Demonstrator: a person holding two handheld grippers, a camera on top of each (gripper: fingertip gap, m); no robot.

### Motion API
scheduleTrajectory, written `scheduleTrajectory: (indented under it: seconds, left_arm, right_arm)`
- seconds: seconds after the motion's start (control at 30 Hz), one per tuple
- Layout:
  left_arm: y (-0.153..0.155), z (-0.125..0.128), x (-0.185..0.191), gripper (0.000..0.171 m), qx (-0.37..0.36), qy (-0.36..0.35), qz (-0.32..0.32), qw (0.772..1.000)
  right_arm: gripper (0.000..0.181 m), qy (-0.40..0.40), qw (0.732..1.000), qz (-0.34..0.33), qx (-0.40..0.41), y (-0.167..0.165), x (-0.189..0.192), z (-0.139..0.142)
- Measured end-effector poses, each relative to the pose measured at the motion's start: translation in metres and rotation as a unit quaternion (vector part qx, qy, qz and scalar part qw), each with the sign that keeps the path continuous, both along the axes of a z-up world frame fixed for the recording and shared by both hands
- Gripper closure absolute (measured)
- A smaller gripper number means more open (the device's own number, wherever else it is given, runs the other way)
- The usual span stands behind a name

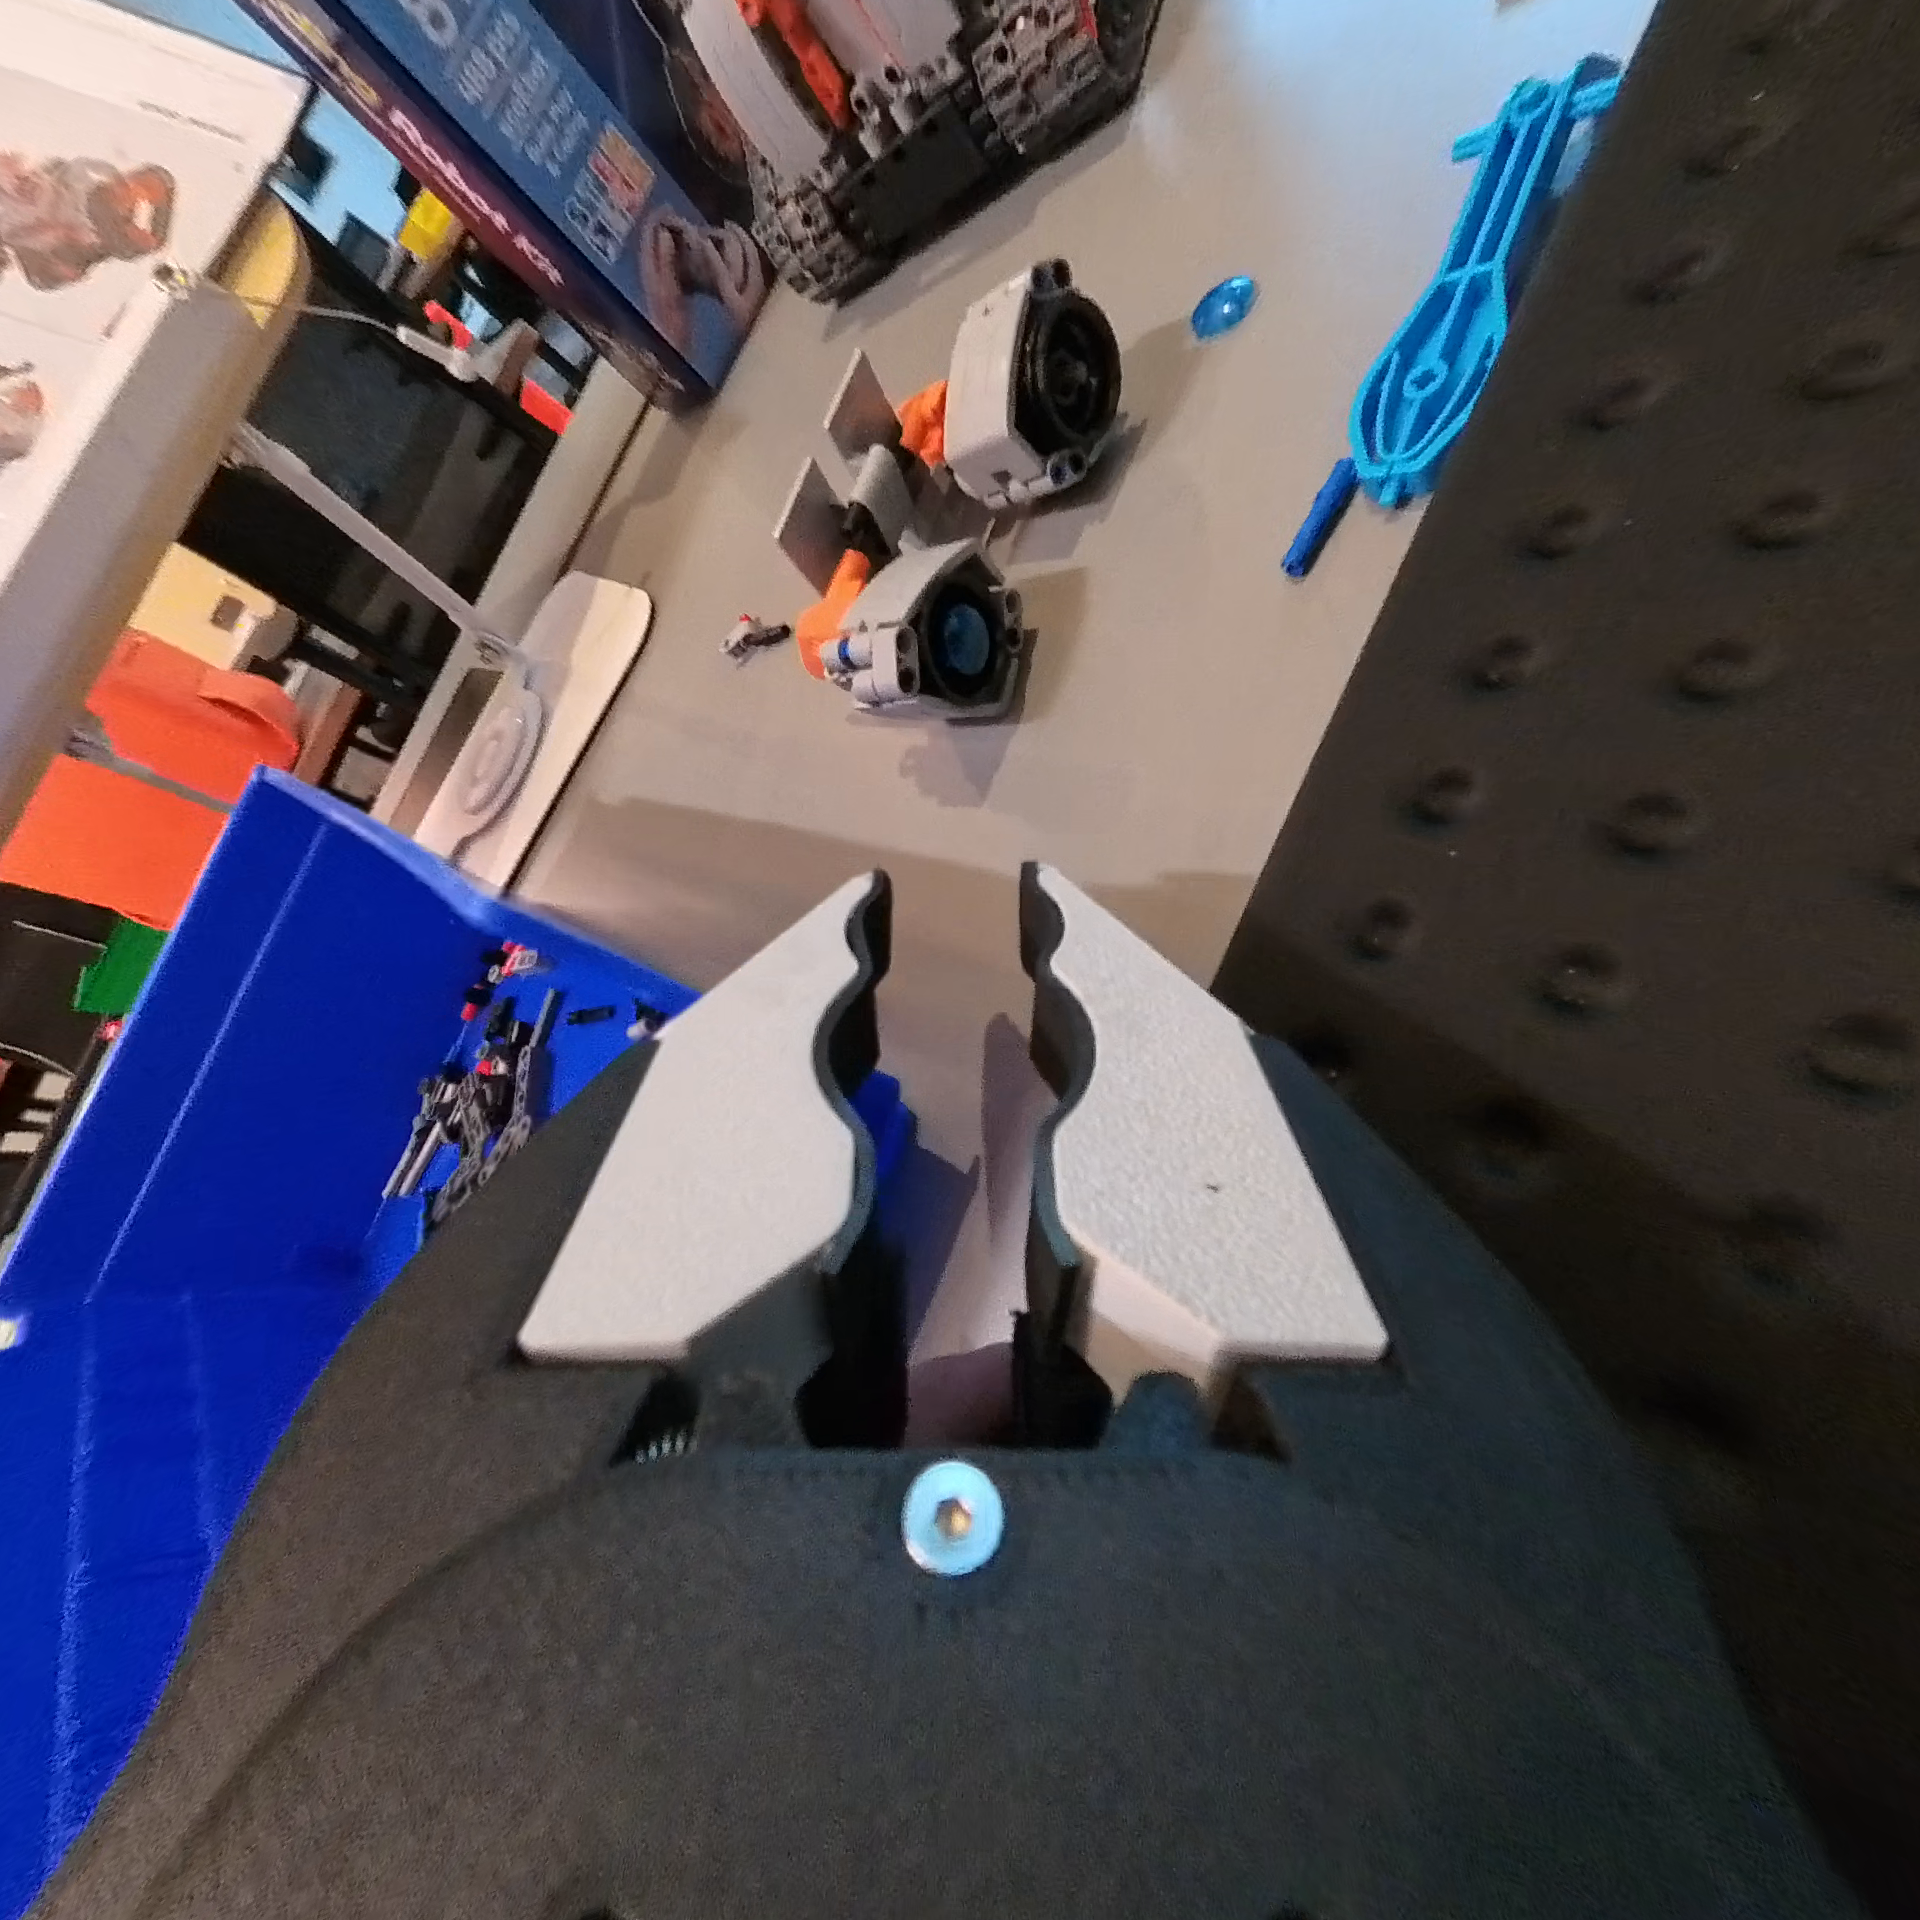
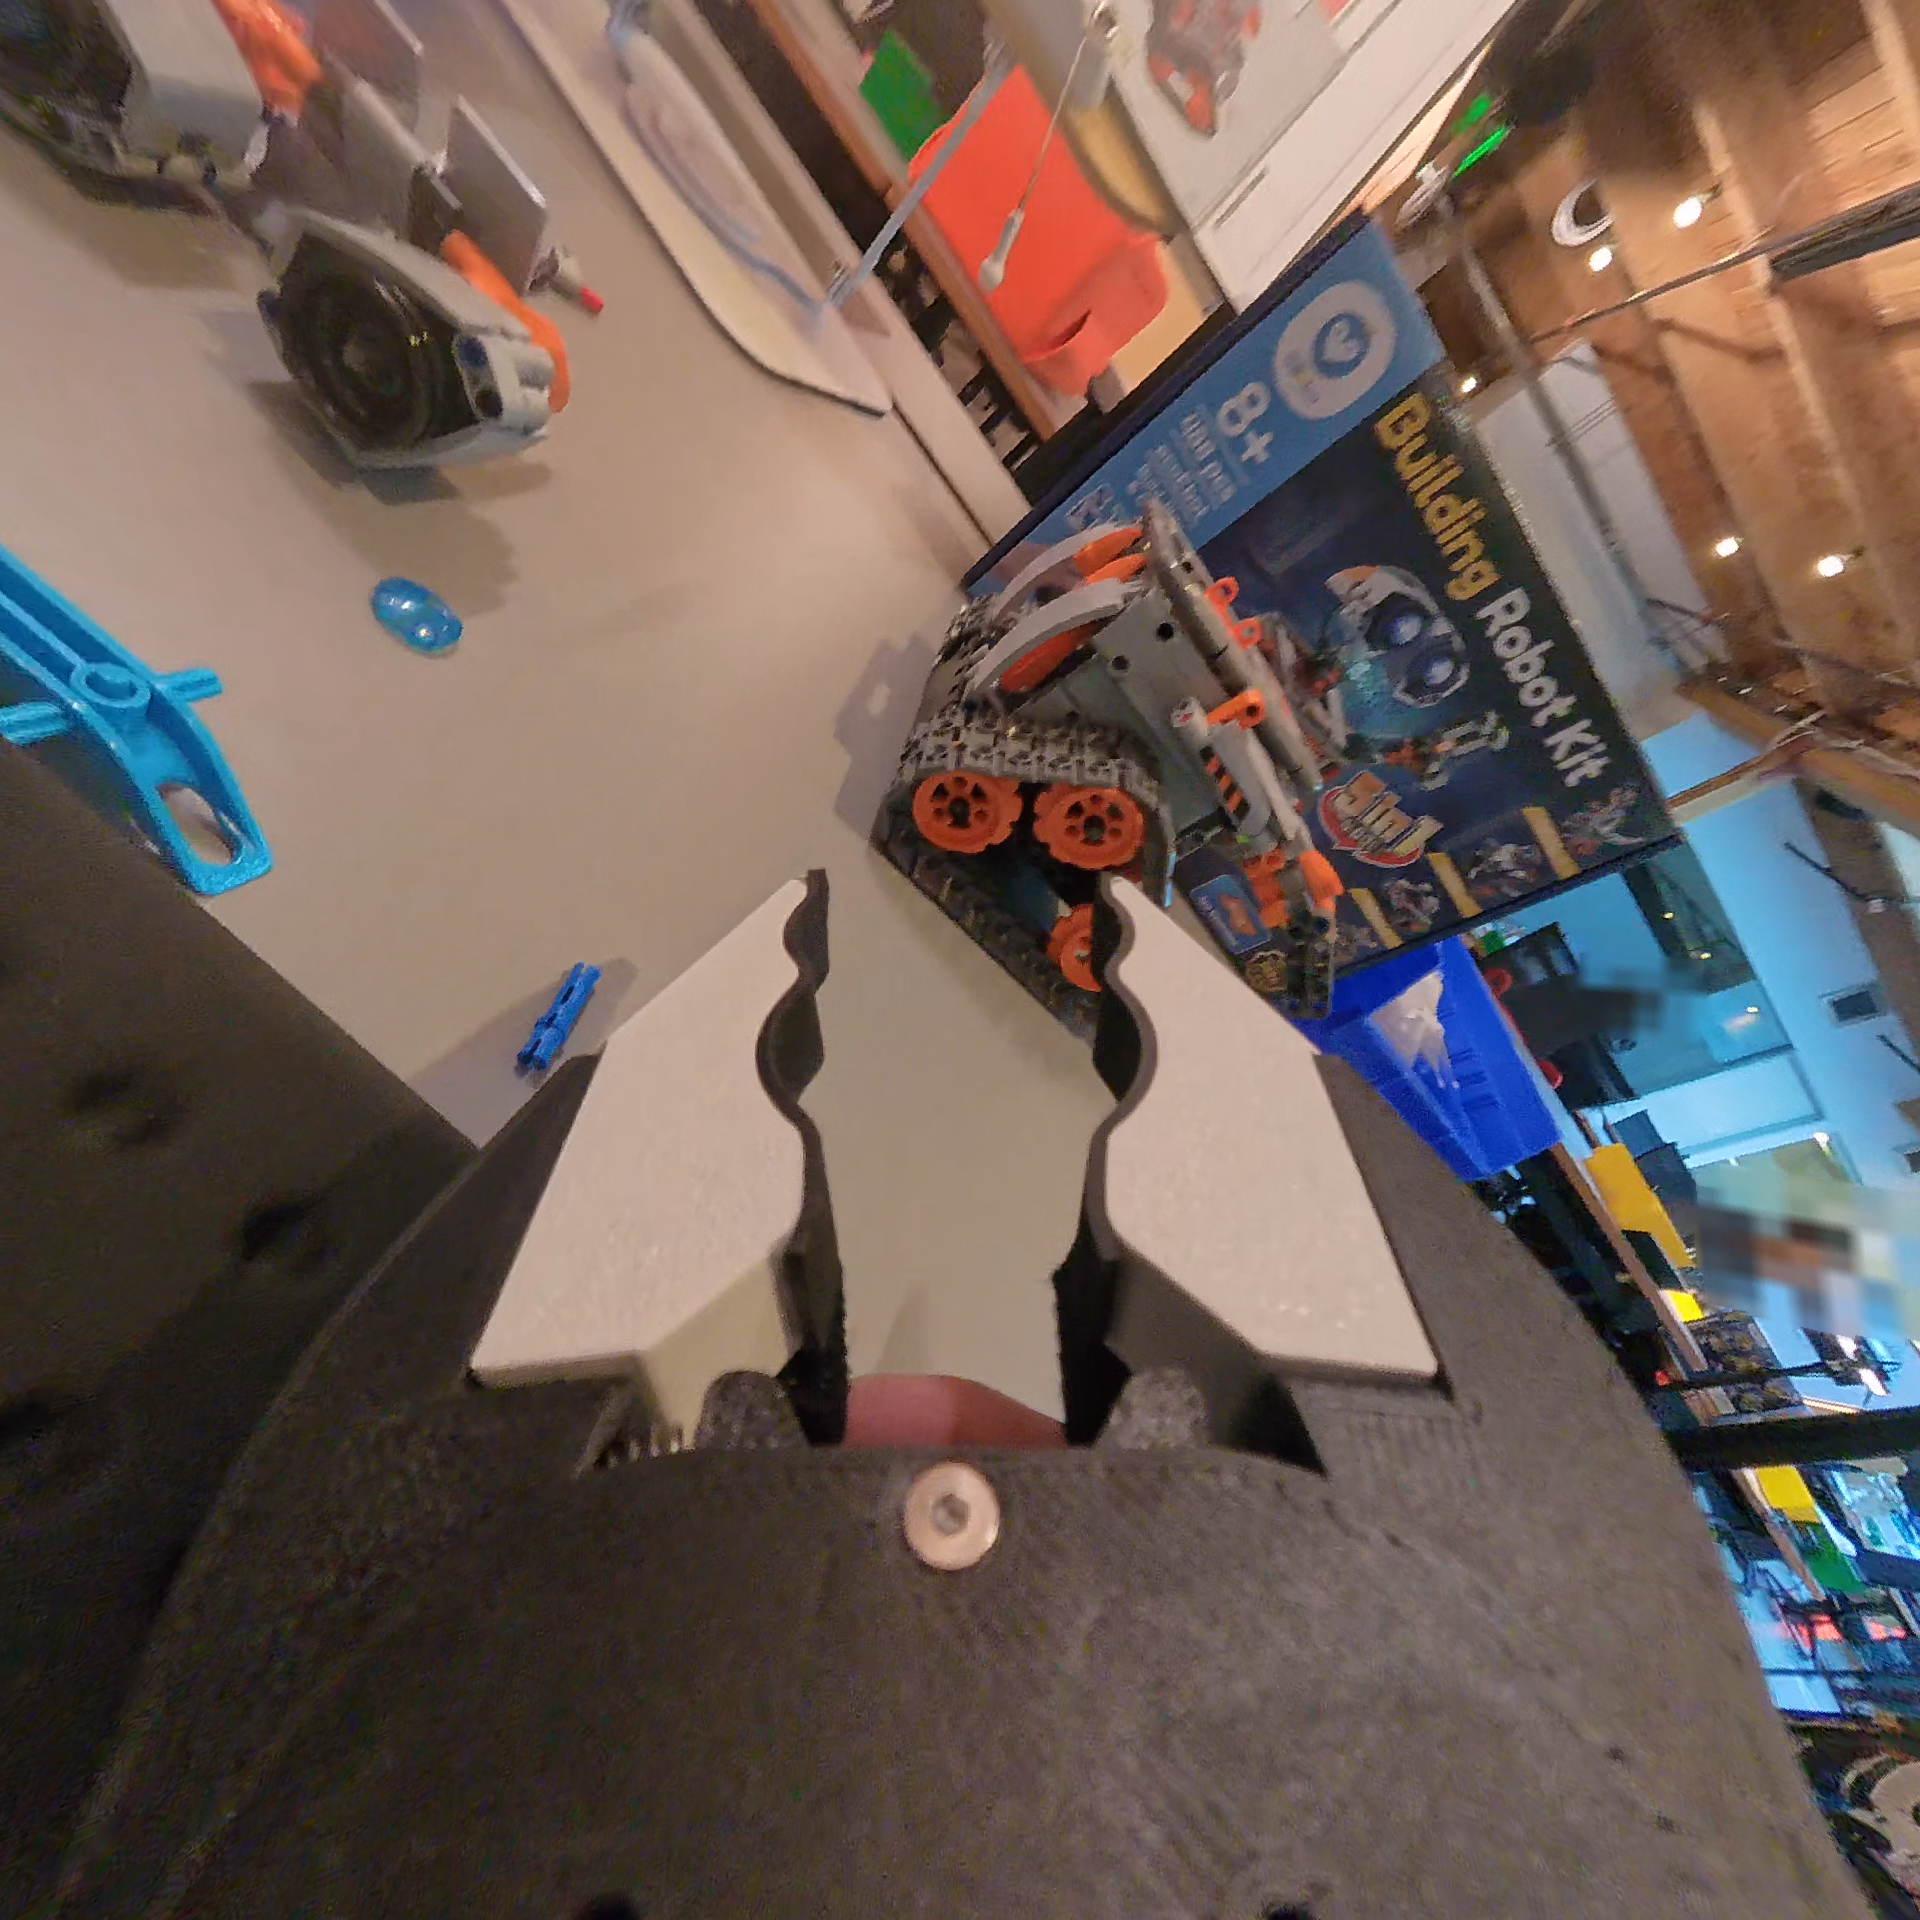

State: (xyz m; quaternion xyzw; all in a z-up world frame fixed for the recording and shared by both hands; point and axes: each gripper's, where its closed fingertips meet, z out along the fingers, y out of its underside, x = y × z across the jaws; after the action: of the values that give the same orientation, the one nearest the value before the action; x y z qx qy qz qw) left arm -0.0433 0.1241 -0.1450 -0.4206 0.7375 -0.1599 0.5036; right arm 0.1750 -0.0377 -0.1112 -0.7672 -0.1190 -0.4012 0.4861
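My left gripper (image 1: 956,883) is open and empty above the grey table (image 1: 1143,748). Ahead of it lie two grey motor units with orange parts, one nearer (image 1: 935,634) and one farther (image 1: 1029,384). My right gripper (image 2: 966,894) is open and empty, its tips just short of a tracked toy robot (image 2: 1039,779) with orange wheels. The robot stands against a blue kit box (image 2: 1403,644). One motor unit (image 2: 405,353) shows at the upper left of the right wrist view.
A blue bin (image 1: 208,1039) of small parts sits left of my left gripper. A light blue plastic tool (image 1: 1455,312), a blue pin (image 1: 1317,520) and a blue dome piece (image 1: 1224,307) lie on the table. A black textured body (image 1: 1662,727) fills the right side. There is about 30 cm between the tips of the two grippers.
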Motion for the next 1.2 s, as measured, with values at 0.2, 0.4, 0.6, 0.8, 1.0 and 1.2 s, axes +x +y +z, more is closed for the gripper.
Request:
scheduleTrajectory:
  seconds: [0.2, 0.4, 0.6, 0.8, 1.0, 1.2]
  left_arm:
    - [0.000, -0.007, 0.002, 0.156, -0.010, 0.029, -0.002, 1.000]
    - [0.003, -0.018, 0.006, 0.157, -0.017, 0.071, 0.008, 0.997]
    - [0.001, -0.015, 0.006, 0.159, 0.003, 0.057, 0.004, 0.998]
    - [0.003, -0.014, 0.007, 0.157, 0.006, 0.055, 0.019, 0.998]
    - [0.002, -0.014, 0.007, 0.158, 0.011, 0.056, 0.018, 0.998]
    - [0.002, -0.015, 0.007, 0.158, 0.011, 0.057, 0.026, 0.998]
  right_arm:
    - [0.135, 0.012, 0.999, 0.000, -0.030, 0.003, 0.001, -0.011]
    - [0.135, 0.023, 0.999, -0.001, -0.042, 0.004, 0.003, -0.015]
    - [0.134, 0.025, 0.999, 0.006, -0.040, 0.003, 0.001, -0.015]
    - [0.132, 0.032, 0.998, 0.014, -0.042, 0.003, 0.000, -0.016]
    - [0.130, 0.036, 0.999, 0.024, -0.033, 0.003, -0.003, -0.013]
    - [0.133, 0.032, 0.999, 0.032, -0.014, 0.001, -0.005, -0.006]
